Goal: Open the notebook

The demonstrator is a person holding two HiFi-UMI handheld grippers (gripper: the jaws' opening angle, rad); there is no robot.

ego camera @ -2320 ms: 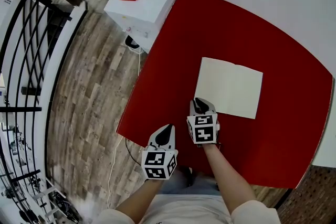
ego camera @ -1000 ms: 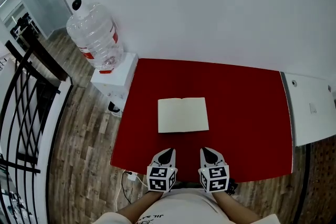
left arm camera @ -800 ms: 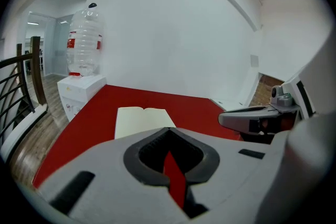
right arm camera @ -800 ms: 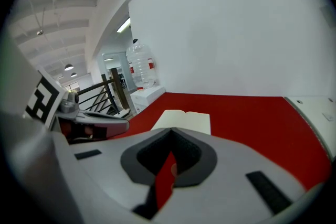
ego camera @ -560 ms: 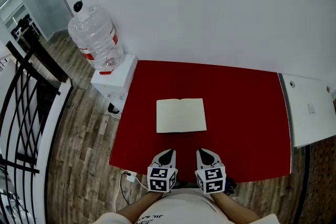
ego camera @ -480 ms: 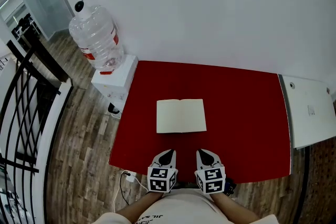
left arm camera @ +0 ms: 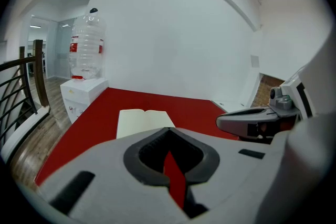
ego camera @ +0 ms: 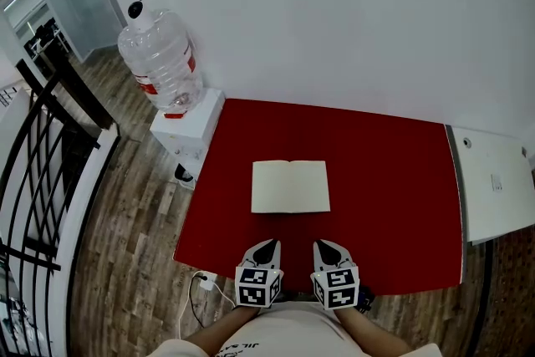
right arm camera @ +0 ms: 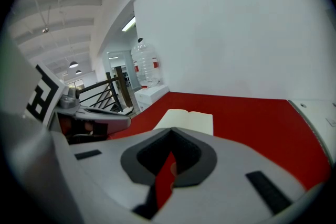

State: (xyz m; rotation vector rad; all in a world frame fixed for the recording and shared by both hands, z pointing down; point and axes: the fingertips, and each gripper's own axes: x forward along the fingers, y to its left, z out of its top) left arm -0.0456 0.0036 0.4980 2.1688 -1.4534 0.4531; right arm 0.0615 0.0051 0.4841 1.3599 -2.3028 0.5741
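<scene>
Notebook (ego camera: 291, 186) lies open; head view alone shows cable (ego camera: 203, 281).

A red surface (ego camera: 393, 180) stands against a white wall (ego camera: 334, 12). At its far left corner a large clear water bottle (ego camera: 160, 58) with a red label sits upside down on a white dispenser (ego camera: 188, 124). Wood-plank floor (ego camera: 134, 238) runs along the left, bordered by a black railing (ego camera: 42, 155). A white cable (ego camera: 194, 305) lies on the floor by the near corner. A white cabinet (ego camera: 497, 188) adjoins the right edge.
</scene>
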